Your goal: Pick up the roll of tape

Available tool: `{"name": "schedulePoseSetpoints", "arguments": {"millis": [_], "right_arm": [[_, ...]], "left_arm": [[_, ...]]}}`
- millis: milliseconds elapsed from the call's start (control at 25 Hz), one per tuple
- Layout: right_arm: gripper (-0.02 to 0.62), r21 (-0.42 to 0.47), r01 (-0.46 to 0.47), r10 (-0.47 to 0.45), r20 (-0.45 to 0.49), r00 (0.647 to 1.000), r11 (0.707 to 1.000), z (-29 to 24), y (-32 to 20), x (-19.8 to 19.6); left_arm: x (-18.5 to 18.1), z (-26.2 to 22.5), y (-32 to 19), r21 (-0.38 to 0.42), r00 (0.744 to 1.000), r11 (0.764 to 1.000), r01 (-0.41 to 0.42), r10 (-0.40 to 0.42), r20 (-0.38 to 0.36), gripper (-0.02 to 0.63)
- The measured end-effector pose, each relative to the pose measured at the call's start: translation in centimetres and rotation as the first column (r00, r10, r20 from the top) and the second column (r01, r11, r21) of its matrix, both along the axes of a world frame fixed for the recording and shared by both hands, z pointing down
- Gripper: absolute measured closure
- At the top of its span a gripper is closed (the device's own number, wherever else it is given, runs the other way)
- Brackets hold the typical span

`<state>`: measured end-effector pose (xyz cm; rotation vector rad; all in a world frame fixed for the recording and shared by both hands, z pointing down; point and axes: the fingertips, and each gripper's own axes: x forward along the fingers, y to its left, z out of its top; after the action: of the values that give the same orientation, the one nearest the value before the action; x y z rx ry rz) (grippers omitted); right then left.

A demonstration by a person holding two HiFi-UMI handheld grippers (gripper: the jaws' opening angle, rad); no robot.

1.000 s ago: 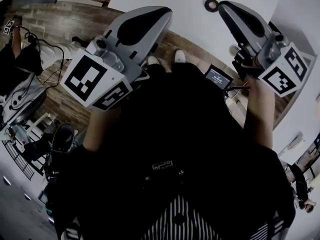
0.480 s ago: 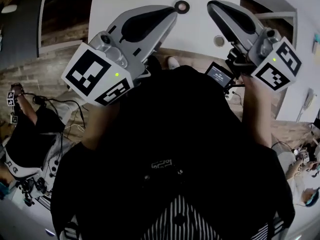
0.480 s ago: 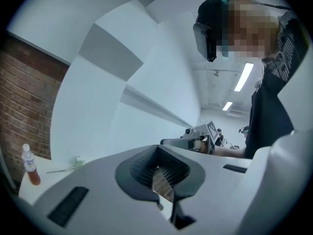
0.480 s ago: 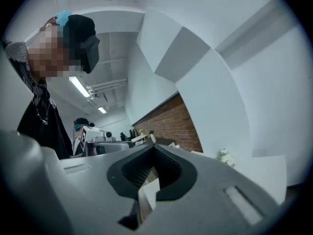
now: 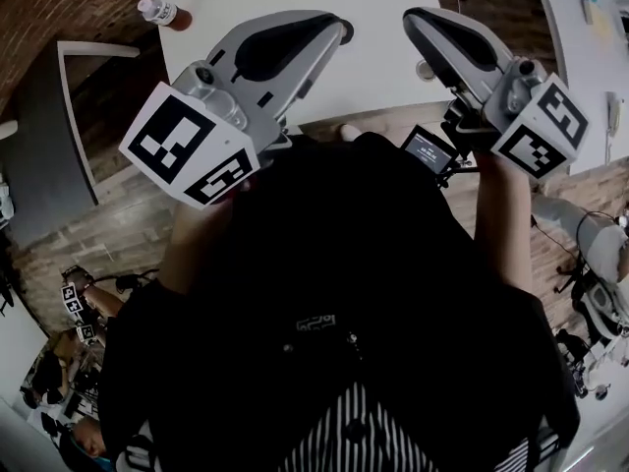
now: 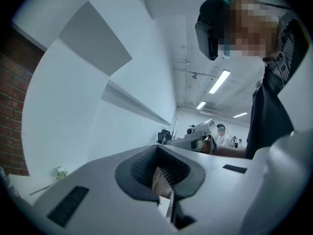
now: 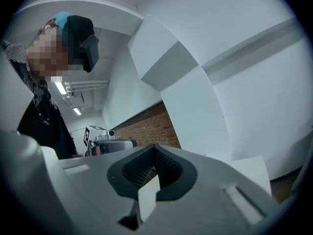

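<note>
Your dark roll of tape (image 5: 346,30) lies on the white bench (image 5: 383,77), but in the head view only a thin dark curve of it peeks out just beside the tip of your left tool (image 5: 319,37). The rest is hidden behind that tool, so its face and hole cannot be made out. Your right tool (image 5: 428,26) hangs over the same bench near its front edge, apart from the roll, with a small pale round object (image 5: 424,68) showing just beside it. A clear plastic bottle with a white cap (image 5: 157,11) stands at the bench's far left corner.

Neither gripper view shows the roll or the bench top, since both point up at white walls and ceiling. They do show the jaws, which the head view does not. The left tool (image 6: 164,180) has its ribbed pads brought together with nothing between them, and so does the right tool (image 7: 149,180). The right gripper view also catches a red brick wall (image 7: 146,121).
</note>
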<state>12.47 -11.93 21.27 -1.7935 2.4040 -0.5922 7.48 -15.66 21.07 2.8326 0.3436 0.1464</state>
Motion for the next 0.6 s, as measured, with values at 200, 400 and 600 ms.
{"name": "schedulePoseSetpoints", "arguments": {"millis": [200, 400, 600], "right_arm": [[0.591, 0.010, -0.050, 0.049, 0.052, 0.997, 0.999, 0.0, 0.3, 1.1], [0.591, 0.011, -0.070, 0.070, 0.022, 0.997, 0.997, -0.5, 0.4, 1.3], [0.591, -0.005, -0.042, 0.042, -0.039, 0.998, 0.999, -1.1, -0.6, -0.1]], "left_arm": [[1.0, -0.2, 0.7, 0.003, 0.998, 0.998, -0.055, 0.055, 0.010, 0.600], [0.2, -0.6, 1.6, -0.003, 0.998, 0.998, -0.056, 0.056, 0.021, 0.598], [-1.7, -1.1, 1.1, -0.011, 0.999, 1.000, 0.004, -0.004, 0.039, 0.600]]}}
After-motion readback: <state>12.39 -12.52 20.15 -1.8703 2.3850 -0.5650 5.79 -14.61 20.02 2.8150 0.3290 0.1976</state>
